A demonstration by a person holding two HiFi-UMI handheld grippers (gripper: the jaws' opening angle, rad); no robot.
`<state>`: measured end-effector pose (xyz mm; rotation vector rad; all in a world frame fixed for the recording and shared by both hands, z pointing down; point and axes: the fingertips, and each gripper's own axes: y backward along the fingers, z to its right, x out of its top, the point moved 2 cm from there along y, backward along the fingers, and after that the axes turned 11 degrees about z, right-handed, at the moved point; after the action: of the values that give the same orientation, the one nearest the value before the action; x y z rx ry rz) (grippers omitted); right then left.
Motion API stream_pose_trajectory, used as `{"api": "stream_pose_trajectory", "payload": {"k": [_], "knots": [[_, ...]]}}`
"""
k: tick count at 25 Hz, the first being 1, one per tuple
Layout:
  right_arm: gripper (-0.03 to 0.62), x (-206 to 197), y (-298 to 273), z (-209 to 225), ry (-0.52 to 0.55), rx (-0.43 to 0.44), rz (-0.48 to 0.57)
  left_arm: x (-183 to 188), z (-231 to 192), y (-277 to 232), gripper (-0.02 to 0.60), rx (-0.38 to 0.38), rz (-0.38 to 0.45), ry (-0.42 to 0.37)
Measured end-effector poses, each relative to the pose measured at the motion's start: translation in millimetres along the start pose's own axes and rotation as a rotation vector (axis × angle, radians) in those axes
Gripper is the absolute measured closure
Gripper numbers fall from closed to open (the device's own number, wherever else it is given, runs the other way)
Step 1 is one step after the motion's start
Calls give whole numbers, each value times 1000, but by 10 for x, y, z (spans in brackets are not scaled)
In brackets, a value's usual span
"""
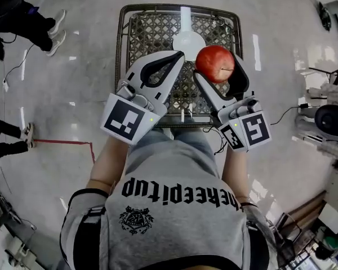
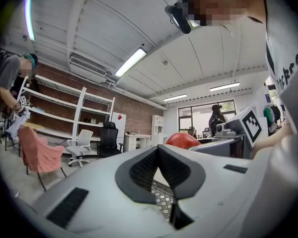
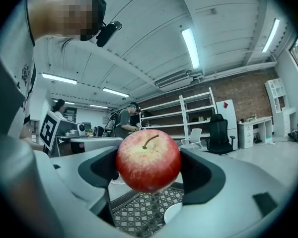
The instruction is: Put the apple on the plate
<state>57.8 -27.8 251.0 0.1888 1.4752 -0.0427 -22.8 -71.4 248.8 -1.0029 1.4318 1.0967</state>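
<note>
A red apple (image 1: 215, 63) with a short stem sits between the jaws of my right gripper (image 1: 216, 67), which is shut on it and held up above the near right part of the table. In the right gripper view the apple (image 3: 148, 159) fills the space between the dark pads. A small white plate (image 1: 188, 41) lies on the metal lattice table (image 1: 141, 27), left of and beyond the apple; its edge (image 3: 173, 213) shows under the apple. My left gripper (image 1: 178, 55) hovers beside it, its jaws (image 2: 158, 148) touching at the tips with nothing between them.
The table is small and stands on a shiny grey floor. A person's feet (image 1: 55, 30) are at the upper left and another shoe (image 1: 27, 134) at the left by a red floor line (image 1: 62, 143). Cables and equipment (image 1: 332, 120) crowd the right side.
</note>
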Motion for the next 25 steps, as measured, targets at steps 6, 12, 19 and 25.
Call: {"api": "stream_pose_trajectory", "payload": {"k": [6, 12, 19, 25], "knots": [[201, -78, 4, 345, -26, 57, -8, -116, 123, -265, 545, 53, -6, -6], [201, -205, -22, 545, -53, 125, -23, -239, 201, -378, 545, 132, -21, 2], [201, -292, -22, 844, -68, 191, -48, -277, 208, -491, 545, 249, -26, -14], [201, -501, -225, 1058, -75, 242, -76, -376, 103, -489, 545, 339, -47, -28]]}}
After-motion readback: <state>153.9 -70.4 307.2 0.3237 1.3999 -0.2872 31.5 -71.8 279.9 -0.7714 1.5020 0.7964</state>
